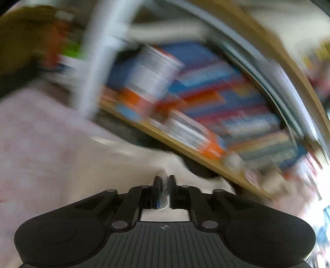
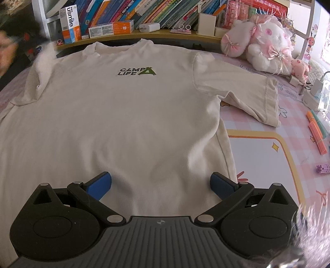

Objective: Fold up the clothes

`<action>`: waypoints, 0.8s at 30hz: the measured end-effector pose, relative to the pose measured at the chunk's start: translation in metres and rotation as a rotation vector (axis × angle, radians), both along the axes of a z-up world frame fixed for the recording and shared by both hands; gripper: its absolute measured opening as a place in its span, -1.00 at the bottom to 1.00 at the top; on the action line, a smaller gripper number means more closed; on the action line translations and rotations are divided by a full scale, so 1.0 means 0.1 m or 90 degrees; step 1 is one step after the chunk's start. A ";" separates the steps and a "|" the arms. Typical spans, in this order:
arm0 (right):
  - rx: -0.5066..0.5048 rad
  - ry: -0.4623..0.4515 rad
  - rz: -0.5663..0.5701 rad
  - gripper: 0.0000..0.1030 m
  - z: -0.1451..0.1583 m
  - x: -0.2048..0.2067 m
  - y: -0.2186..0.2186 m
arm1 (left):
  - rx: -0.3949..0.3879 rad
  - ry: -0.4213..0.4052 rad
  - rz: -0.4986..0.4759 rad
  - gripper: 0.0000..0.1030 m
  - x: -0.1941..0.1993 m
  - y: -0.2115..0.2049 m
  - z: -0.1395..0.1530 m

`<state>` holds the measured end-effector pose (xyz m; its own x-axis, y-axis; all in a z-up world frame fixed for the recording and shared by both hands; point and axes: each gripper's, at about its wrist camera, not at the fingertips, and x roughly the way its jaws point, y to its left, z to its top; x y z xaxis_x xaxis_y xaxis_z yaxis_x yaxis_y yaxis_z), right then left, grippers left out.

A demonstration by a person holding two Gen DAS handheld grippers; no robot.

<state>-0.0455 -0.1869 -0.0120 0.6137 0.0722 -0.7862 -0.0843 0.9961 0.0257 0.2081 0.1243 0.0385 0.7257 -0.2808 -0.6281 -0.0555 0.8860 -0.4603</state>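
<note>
Shirt (image 2: 127, 115): cream tee w/ small green-black "CAMP LIFE" chest print, lies flat, front up, on pink checked desk (image 2: 257, 123), collar toward bookshelf (image 2: 144, 33). Its right sleeve is spread out; left sleeve bunched, folded in. Right tool (image 2: 160, 185) hovers over the hem, jaws wide, nothing between. Left tool (image 1: 164, 183), view badly blurred: jaws nearly together, pinching pale fabric, prob. the shirt's edge.

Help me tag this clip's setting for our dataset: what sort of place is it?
Probably a bedroom or child's study corner at home: a T-shirt lies on a pink cartoon-print desk mat, with a shelf of books behind it and plush toys alongside.
</note>
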 end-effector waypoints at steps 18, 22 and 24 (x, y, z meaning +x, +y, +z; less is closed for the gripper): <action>-0.003 -0.014 0.001 1.00 -0.01 0.00 0.01 | 0.277 -0.002 -0.102 -0.83 -0.94 -0.27 -0.44; -0.003 -0.014 0.005 1.00 -0.01 -0.01 0.00 | 0.204 0.033 -0.130 -0.53 -0.88 -0.14 -0.37; -0.003 -0.014 0.004 1.00 -0.01 -0.01 0.00 | 0.171 0.032 -0.094 -0.27 -0.82 0.09 -0.30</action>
<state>-0.0465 -0.1868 -0.0129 0.6305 0.0730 -0.7727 -0.0915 0.9956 0.0193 0.1264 0.1333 0.0083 0.6556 -0.2004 -0.7280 0.0670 0.9758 -0.2082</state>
